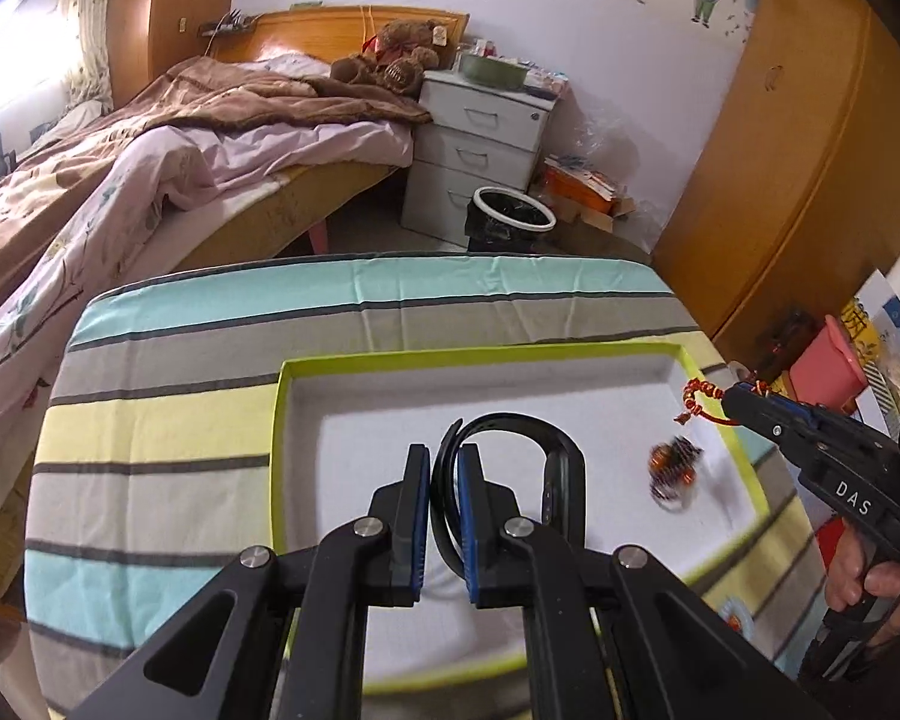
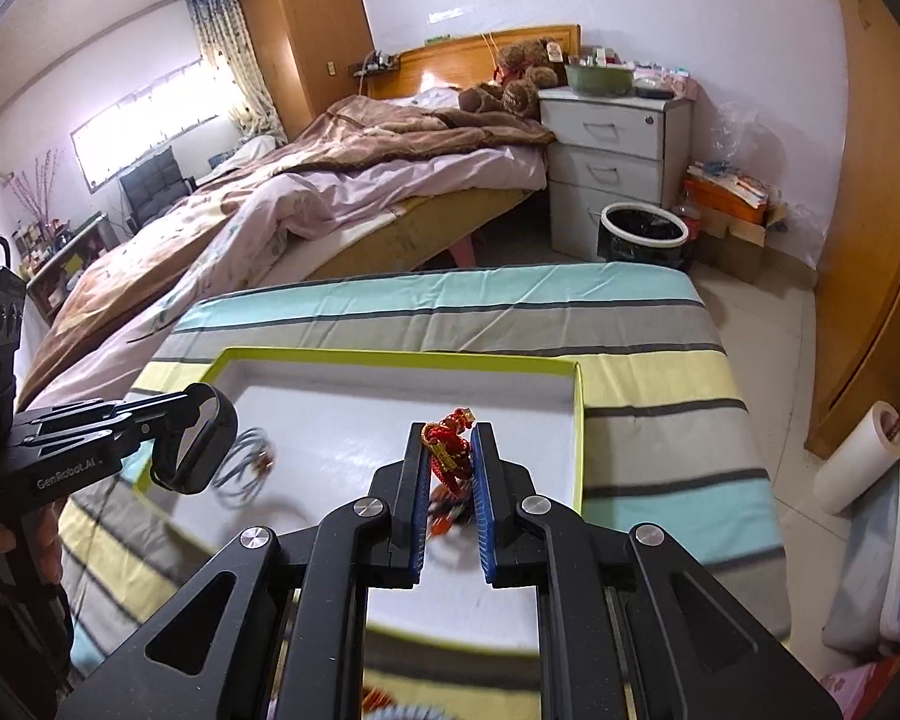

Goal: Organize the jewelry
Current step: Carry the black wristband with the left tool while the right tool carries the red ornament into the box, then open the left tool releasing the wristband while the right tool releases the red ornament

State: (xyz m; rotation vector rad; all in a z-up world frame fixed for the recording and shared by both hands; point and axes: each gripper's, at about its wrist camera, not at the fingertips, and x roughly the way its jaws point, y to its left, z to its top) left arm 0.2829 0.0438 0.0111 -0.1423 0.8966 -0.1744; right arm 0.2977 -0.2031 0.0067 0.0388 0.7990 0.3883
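Both wrist views angled down, close over shared tray (image 1: 486, 355)

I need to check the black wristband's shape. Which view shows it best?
The right wrist view: the black wristband shows side-on as a whole loop hanging from the left gripper. In the left wrist view the left gripper's own fingers hide part of it.

A bedroom: unmade bed (image 1: 168, 138), grey drawer unit (image 1: 480, 150), wooden wardrobe (image 1: 798, 138), bright curtained window (image 2: 150, 114).
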